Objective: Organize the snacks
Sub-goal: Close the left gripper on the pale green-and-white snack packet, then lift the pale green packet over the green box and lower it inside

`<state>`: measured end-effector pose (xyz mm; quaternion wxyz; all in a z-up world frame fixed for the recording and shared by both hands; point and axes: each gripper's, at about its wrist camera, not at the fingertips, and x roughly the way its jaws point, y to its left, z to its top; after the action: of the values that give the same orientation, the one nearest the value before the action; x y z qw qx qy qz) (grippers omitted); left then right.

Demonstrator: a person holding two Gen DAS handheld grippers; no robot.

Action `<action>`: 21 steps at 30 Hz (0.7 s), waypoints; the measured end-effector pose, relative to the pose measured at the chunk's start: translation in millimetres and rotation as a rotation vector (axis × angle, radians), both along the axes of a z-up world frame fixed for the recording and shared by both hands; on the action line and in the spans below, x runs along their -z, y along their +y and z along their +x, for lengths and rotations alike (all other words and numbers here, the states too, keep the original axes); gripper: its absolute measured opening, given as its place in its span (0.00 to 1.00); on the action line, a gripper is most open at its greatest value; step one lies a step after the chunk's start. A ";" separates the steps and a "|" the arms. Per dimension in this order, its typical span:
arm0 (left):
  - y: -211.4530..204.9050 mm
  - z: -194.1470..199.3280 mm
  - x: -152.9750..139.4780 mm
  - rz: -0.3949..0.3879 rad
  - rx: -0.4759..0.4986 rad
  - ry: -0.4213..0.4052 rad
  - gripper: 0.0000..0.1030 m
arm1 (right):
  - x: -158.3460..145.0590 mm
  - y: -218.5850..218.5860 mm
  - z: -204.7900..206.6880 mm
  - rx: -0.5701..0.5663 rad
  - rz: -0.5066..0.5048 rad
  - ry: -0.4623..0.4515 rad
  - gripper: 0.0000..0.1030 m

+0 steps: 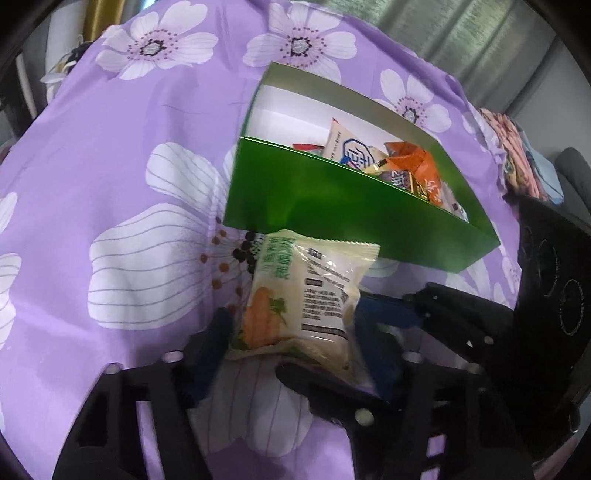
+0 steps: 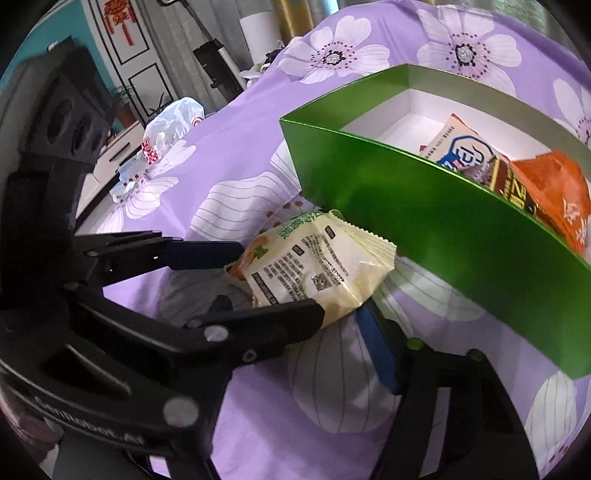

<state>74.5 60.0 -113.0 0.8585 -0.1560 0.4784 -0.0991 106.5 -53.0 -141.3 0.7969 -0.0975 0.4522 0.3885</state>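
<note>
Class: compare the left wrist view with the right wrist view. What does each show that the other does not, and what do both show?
Only the left wrist view shows a pile of patterned cloth at the right edge. Only the right wrist view shows a plastic bag on the purple floral sheet and red wall hangings in the room behind. Both show the green box holding an orange packet, a white and blue packet and others, and the pale carrot-printed snack packet lying in front of it between both grippers' fingers.

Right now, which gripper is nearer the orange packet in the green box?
Right. The right gripper is outside the box's near wall; the left gripper sits farther left, at the carrot packet's other end.
</note>
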 end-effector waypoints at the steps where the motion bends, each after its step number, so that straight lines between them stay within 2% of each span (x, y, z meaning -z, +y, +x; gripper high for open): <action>1: -0.7 1.2 -0.3 0.001 0.004 0.000 0.57 | 0.4 0.9 0.0 -0.007 -0.005 -0.001 0.56; 5: -2.2 2.0 -0.5 -0.006 0.007 -0.002 0.51 | 0.5 3.5 0.2 -0.015 -0.020 -0.018 0.49; 7: -3.5 1.8 -0.2 -0.013 0.010 -0.002 0.48 | 0.2 4.2 0.3 -0.028 -0.011 -0.012 0.41; 15: -9.3 -9.0 -9.0 -0.016 0.016 -0.021 0.47 | -3.7 1.4 -9.2 -0.033 -0.012 -0.038 0.40; 21: -21.2 -29.3 -27.1 -0.012 0.021 -0.067 0.47 | -21.4 -7.9 -29.4 -0.038 0.002 -0.080 0.40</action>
<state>45.2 38.8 -86.0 0.8721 -0.1526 0.4501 -0.1159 77.1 -60.9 -119.9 0.8070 -0.1206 0.4177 0.3997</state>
